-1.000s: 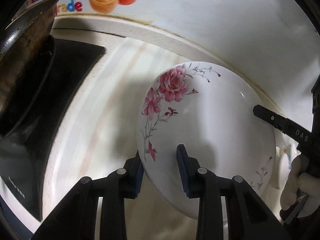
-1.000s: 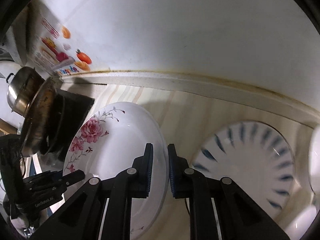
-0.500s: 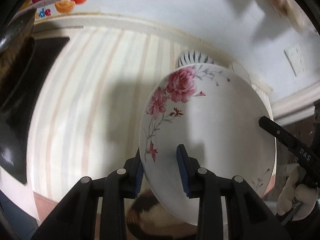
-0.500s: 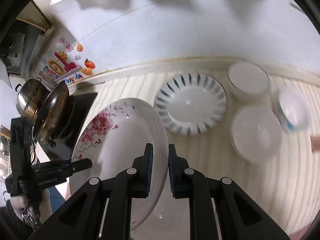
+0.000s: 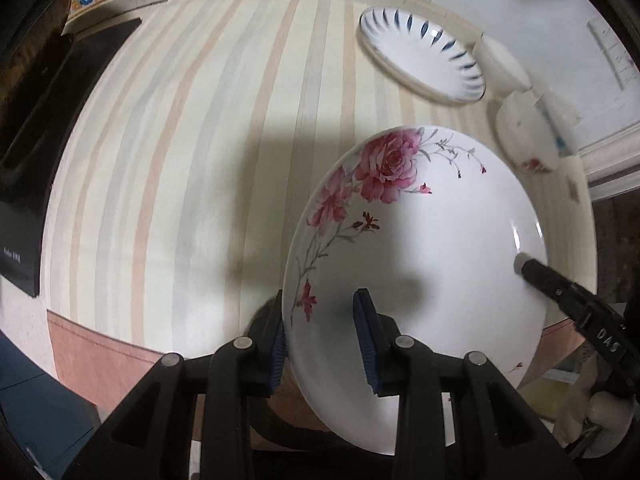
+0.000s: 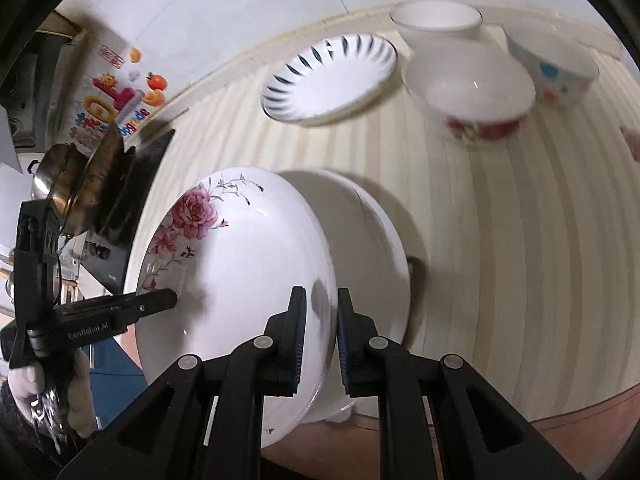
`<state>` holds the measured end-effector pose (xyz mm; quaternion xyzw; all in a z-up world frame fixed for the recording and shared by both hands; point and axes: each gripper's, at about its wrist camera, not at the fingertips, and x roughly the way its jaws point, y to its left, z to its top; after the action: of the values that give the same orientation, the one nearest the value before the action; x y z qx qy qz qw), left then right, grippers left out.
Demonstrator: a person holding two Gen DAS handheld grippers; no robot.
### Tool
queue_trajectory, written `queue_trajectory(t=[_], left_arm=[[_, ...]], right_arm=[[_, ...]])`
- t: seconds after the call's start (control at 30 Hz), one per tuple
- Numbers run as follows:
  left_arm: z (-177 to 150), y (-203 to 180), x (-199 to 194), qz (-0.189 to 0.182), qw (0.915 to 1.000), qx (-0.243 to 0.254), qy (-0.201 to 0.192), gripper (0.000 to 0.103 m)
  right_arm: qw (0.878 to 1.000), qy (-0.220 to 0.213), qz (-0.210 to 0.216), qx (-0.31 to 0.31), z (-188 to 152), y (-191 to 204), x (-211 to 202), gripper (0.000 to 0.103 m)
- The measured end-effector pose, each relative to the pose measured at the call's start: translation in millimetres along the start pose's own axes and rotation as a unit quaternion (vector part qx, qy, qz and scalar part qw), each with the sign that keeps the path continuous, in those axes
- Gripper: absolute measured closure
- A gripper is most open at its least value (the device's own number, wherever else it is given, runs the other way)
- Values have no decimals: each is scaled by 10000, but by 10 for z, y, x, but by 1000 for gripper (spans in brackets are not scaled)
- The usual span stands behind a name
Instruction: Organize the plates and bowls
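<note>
A large white plate with pink flowers (image 5: 432, 240) is held in the air above the striped counter by both grippers. My left gripper (image 5: 322, 328) is shut on its left rim, and my right gripper (image 6: 319, 324) is shut on the opposite rim; the plate also shows in the right wrist view (image 6: 240, 264). The right gripper's finger (image 5: 560, 288) shows on the plate's far edge in the left wrist view. A white plate with blue dashes (image 6: 332, 76) lies at the back of the counter, also in the left wrist view (image 5: 424, 60).
Bowls stand at the back right: a white one (image 6: 436, 22), one with a red flower band (image 6: 472, 92) and one with blue spots (image 6: 556, 68). A black stove (image 5: 44, 120) with a pan (image 6: 80, 176) is at the left. The counter's front edge (image 5: 100, 344) is below.
Both grippers have carried the flowered plate back from the wall and up over the counter's front. The blue-dashed plate and the bowls now lie farther off.
</note>
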<state>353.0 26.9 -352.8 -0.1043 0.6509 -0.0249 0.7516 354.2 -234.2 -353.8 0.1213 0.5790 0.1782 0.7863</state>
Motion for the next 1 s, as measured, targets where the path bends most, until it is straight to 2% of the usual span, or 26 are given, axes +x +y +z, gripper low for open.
queue_trajectory(t=[0.5, 0.83, 1.0], left_arm=[[-13, -199, 213, 343, 9994, 16, 101, 73], [4, -110, 255, 273, 9993, -203, 158, 73], [-15, -106, 208, 290, 9990, -278, 192, 73]], right_arm=[[9996, 240, -103, 147, 154, -264, 283, 87], [9991, 383, -51, 183, 267, -239, 396, 87], [9967, 528, 149, 603, 262, -337, 385, 86]])
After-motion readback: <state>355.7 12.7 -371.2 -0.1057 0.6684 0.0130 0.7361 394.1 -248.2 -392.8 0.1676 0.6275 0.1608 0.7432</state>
